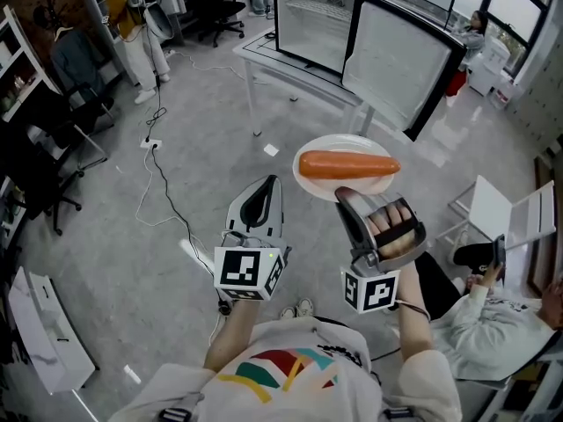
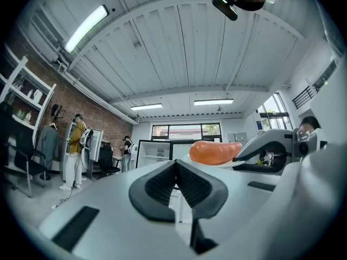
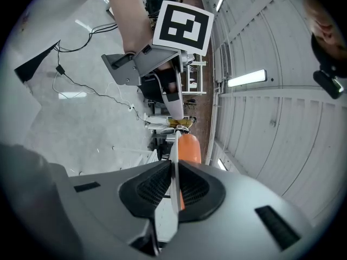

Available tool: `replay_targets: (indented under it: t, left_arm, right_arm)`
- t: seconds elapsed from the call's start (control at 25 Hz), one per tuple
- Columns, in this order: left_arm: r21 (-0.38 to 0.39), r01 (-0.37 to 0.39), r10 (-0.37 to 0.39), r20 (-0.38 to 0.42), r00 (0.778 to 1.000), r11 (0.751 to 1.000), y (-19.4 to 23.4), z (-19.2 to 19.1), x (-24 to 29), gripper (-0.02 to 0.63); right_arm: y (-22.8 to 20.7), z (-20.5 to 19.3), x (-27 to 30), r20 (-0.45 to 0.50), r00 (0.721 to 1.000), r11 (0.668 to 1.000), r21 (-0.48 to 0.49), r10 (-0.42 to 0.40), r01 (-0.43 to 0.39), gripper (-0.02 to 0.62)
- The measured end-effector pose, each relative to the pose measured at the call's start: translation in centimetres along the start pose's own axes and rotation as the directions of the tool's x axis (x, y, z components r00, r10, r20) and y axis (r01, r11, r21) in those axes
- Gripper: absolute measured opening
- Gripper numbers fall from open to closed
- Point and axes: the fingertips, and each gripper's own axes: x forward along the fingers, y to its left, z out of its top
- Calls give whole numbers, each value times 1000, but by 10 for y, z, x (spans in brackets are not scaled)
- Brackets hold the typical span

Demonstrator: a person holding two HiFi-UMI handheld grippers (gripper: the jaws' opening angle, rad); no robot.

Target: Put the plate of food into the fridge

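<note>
The right hand-held gripper [image 1: 345, 197], clamped on the rim of the plate [image 1: 327, 144], should carry it level toward the open fridge [image 1: 314, 20] so the orange food [image 1: 347, 164] cannot roll off.

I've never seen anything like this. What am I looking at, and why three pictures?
No robot here: a person holds a two-jaw gripper in each hand. One picture comes from a camera on the head, looking down; the other two from cameras riding on each gripper. The right gripper is clamped on the rim of a white plate carrying a long orange piece of food. The left gripper is shut and empty. Ahead, an open fridge stands on a white table.
</note>
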Motion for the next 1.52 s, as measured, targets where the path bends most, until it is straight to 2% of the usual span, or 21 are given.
replay_targets:
  t: [0.36, 0.6, 0.96, 1.52]
  left_arm:
    - [15, -2, 2, 40, 999, 1000, -15, 4, 23, 6]
    - [6, -38, 38, 43, 998, 999, -20, -5, 32, 6]
    - [16, -90, 90, 30, 995, 996, -3, -11, 48, 6]
    - [12, -76, 76, 54, 996, 997, 47, -16, 123, 6]
  right_arm:
    - [-2, -24, 3, 17, 1000, 999, -54, -3, 4, 34]
    - [6, -39, 8, 39, 999, 998, -60, 6, -4, 34]
    - [2, -46, 28, 86, 996, 998, -54, -11, 16, 34]
    - [8, -69, 110, 56, 998, 999, -46, -2, 4, 34]
